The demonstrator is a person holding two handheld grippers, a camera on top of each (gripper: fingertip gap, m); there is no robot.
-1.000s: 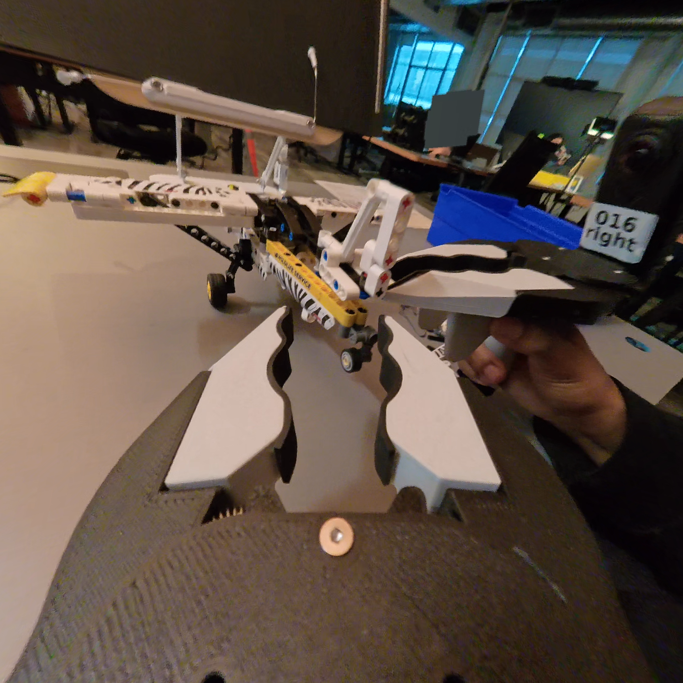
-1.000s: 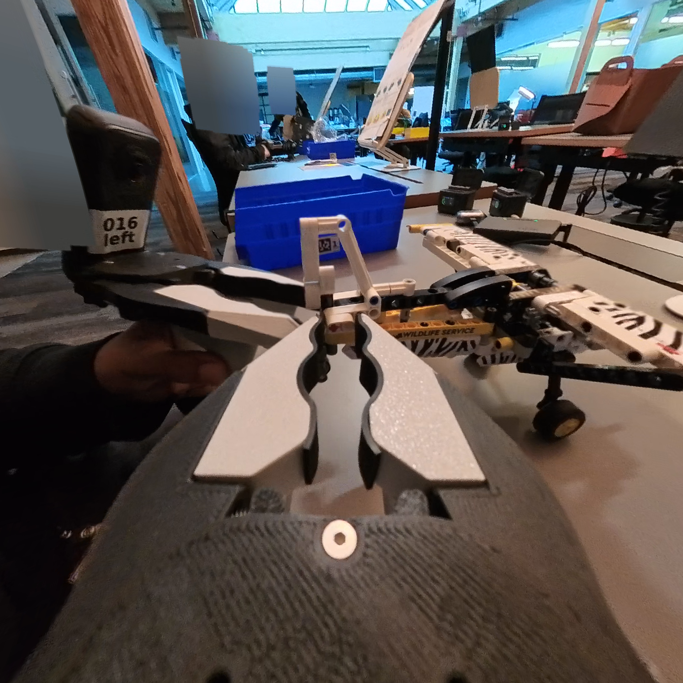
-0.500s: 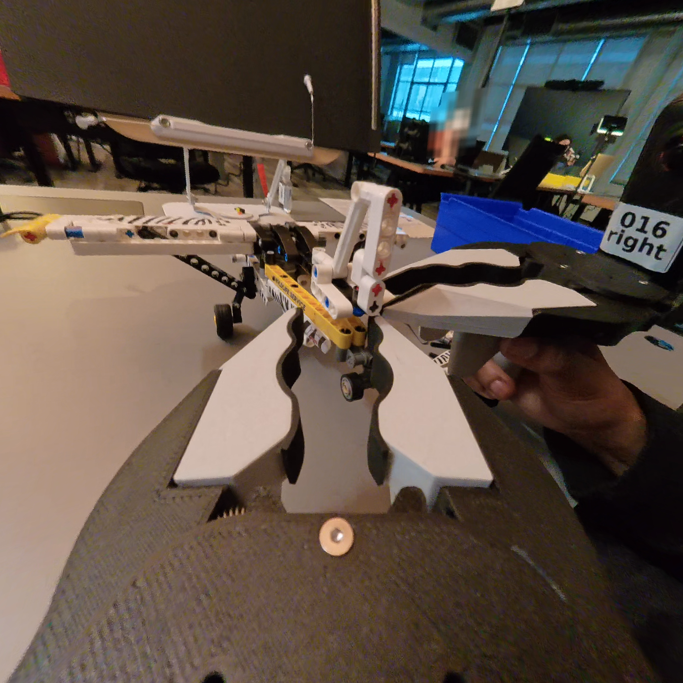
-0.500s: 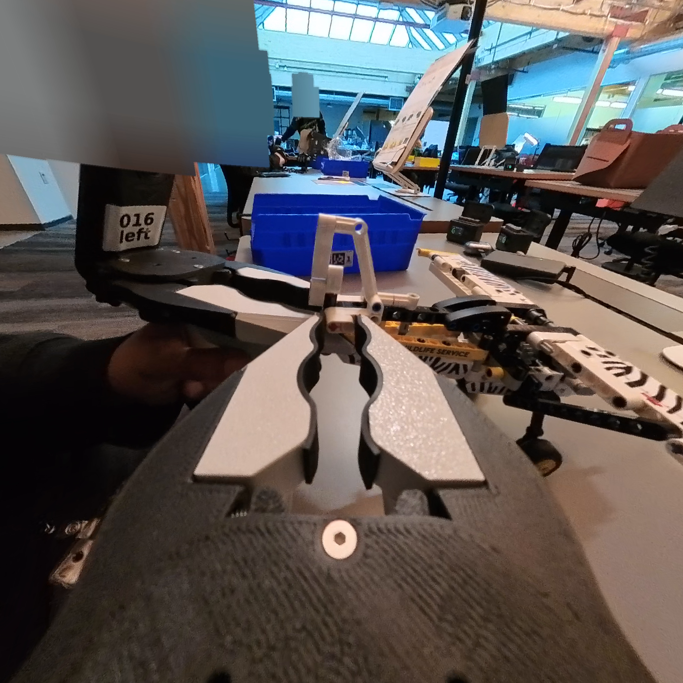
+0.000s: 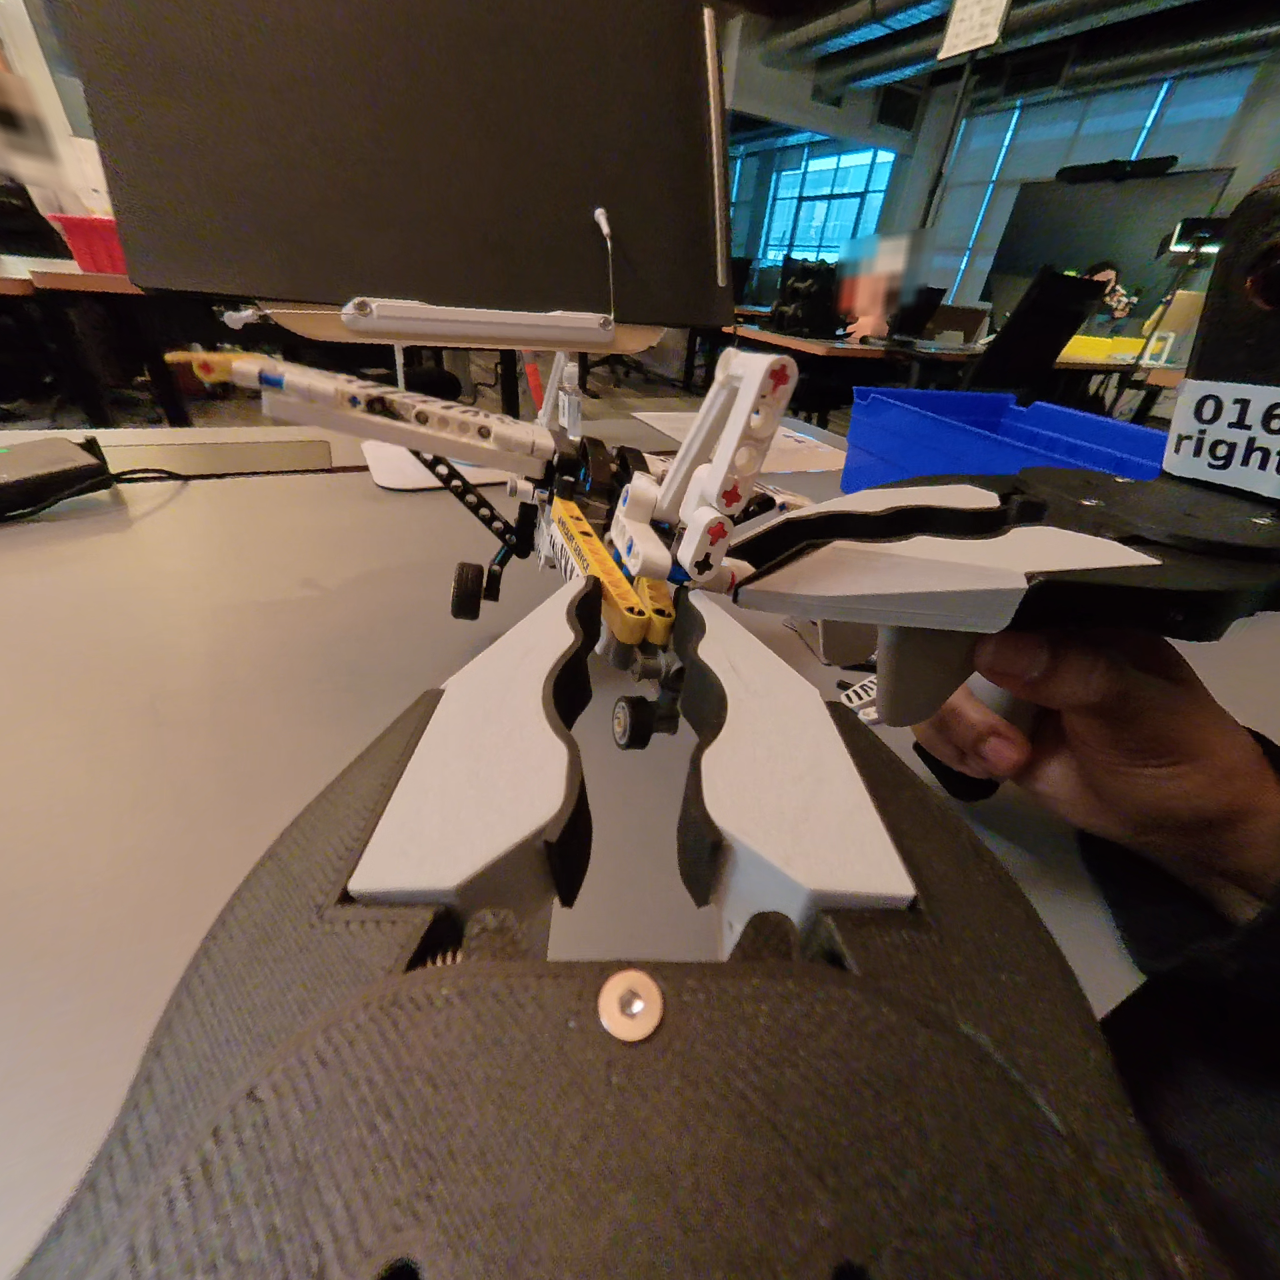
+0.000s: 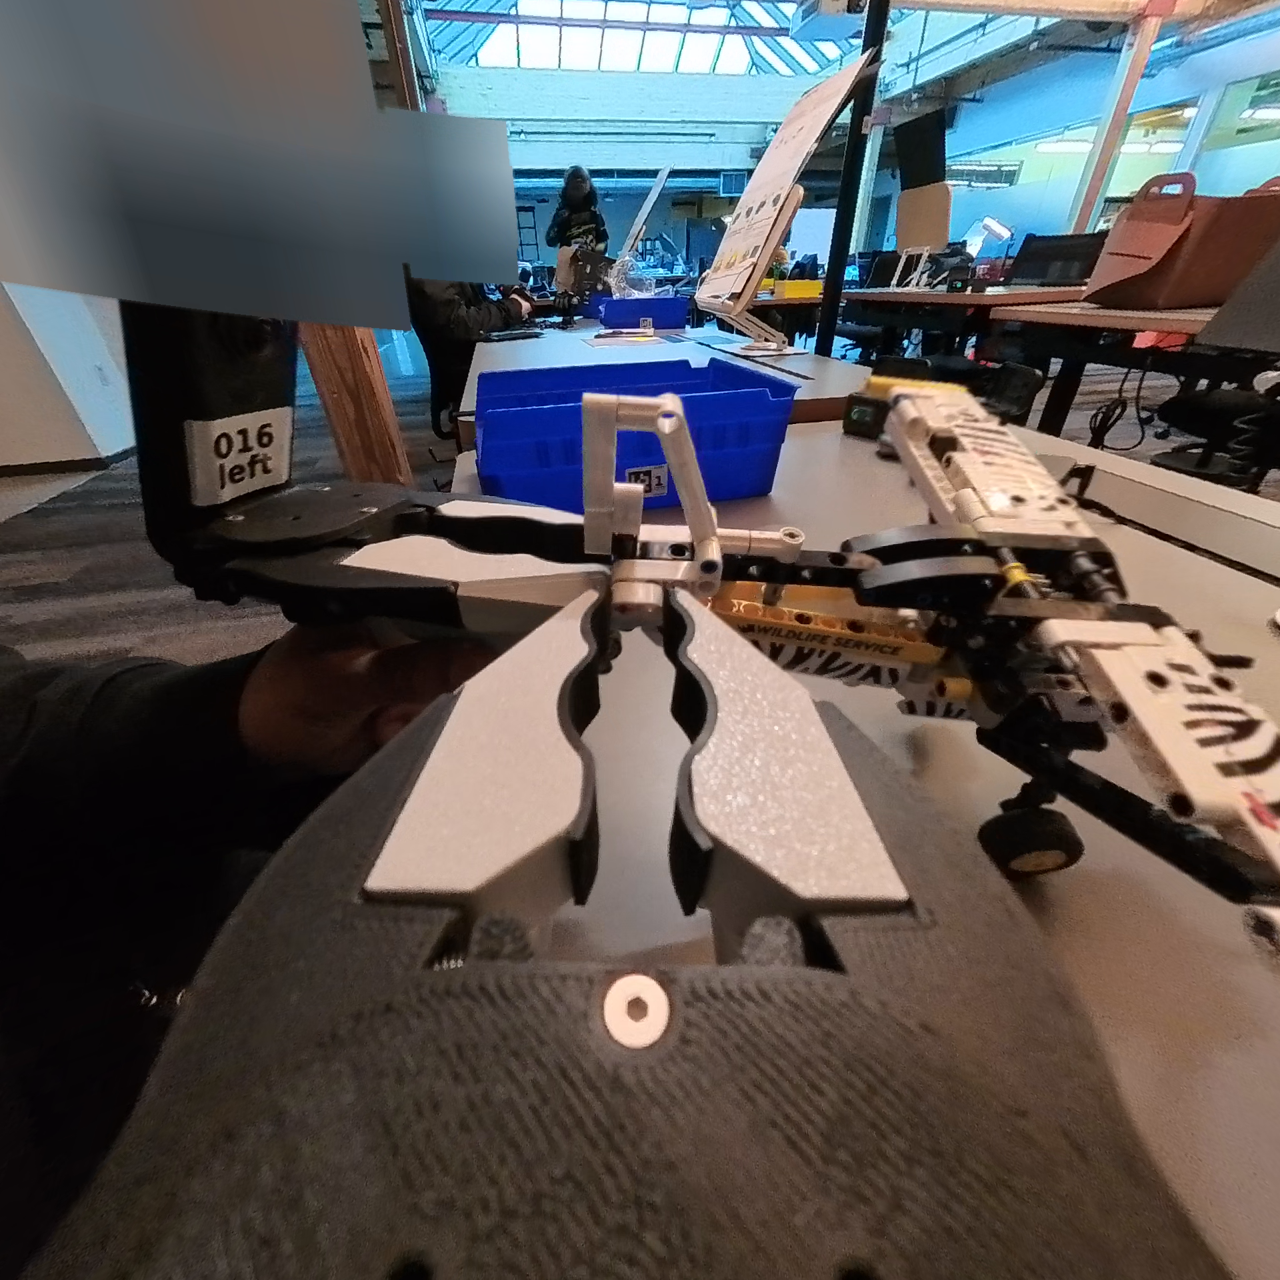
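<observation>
Grey table [image 5: 208, 692]: both grippers clamp toy plane [image 5: 596, 547] tail, lifted.

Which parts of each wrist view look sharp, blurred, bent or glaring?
Left wrist view: the toy plane between the left gripper fingers is sharp; the dark panel edge bows from lens distortion. Right wrist view: the skylight glares, the near wing is soft, and the blue bin is fairly crisp.

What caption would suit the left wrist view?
Left gripper clamps the yellow tail beams of a toy plane while the right gripper grips alongside.
</observation>
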